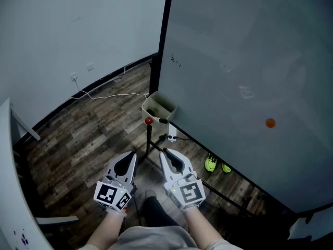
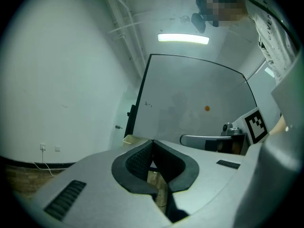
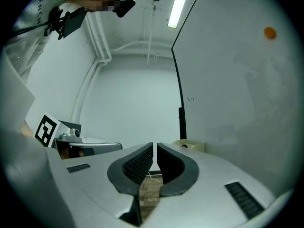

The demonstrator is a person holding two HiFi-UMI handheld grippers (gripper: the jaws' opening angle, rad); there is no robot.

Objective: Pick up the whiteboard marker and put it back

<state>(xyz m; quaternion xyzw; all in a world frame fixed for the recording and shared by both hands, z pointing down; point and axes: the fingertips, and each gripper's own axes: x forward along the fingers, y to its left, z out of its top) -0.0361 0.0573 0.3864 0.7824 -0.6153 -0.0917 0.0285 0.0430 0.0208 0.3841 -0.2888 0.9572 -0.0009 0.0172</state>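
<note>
beige tray (image 1: 170, 107) sits well ahead of right hand-held gripper (image 1: 166, 151).

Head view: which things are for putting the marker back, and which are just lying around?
For the job: left gripper and right gripper, both shut and empty; whiteboard; tray at its corner; dark pen-like thing by the tray, probably the marker.
Just lying about: green shoes; white cable; orange dot on the whiteboard.

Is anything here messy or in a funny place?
What look like bright green shoes lie on the floor under the whiteboard, an odd spot for them. A white cable also trails loose across the floor.
</note>
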